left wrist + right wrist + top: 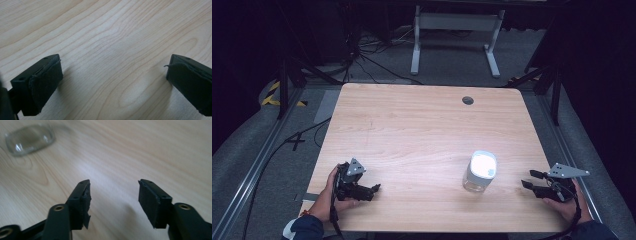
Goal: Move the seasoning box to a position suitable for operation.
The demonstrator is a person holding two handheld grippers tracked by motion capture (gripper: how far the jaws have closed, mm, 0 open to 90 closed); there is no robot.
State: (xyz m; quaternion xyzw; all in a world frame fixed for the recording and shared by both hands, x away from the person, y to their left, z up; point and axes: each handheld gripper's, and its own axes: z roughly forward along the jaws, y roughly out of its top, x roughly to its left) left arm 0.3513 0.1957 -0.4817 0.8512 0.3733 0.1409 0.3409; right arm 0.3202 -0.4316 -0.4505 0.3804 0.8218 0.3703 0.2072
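The jar [480, 171], clear glass with a white lid, stands upright on the bench [422, 125] toward its near right corner (nothing else stands on the wood). It is near the right tool [527, 179], which lies at the right edge with its jaws pointing at the jar; in the right gripper view the jar's base [30, 138] sits ahead and off to the left. The left tool [376, 189], by the near left corner, is well apart from it. Both tools stand open and empty, the left one [110, 82] wide, the right one [113, 202] partly.
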